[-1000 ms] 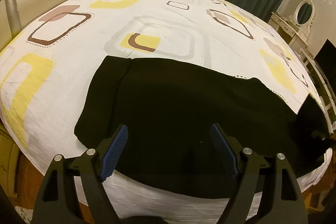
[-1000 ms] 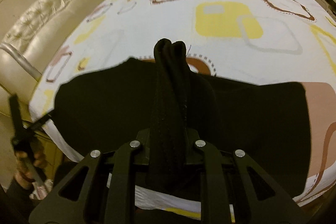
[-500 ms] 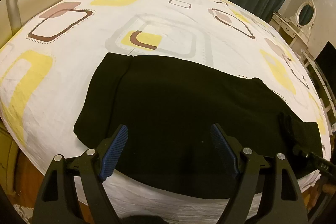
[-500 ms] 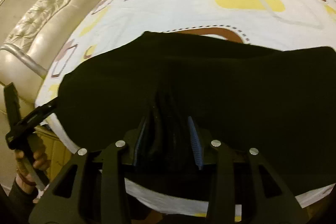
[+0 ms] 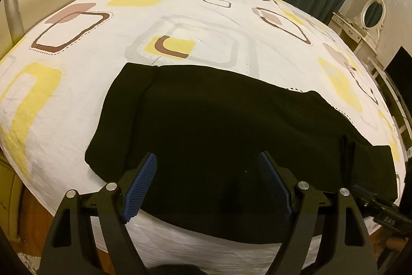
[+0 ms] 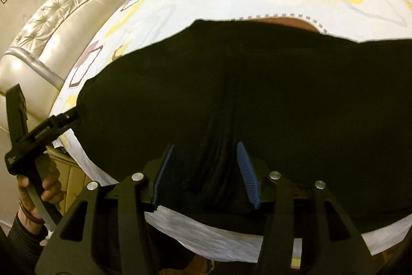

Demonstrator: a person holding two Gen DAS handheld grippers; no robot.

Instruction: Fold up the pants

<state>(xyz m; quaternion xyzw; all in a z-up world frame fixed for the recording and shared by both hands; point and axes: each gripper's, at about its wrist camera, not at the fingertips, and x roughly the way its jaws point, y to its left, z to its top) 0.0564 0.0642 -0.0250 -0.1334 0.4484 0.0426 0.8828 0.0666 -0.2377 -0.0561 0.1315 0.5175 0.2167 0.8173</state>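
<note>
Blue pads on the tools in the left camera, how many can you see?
2. One blue pad is on the left finger and the other blue pad on the right finger, both over the black pants. The other tool's pads may be hidden.

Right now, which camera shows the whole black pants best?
The left wrist view. There the black pants lie flat on the patterned bedsheet with their far and side edges clear. In the right wrist view the pants fill the picture and run off the right edge, so you only see part of them.
</note>
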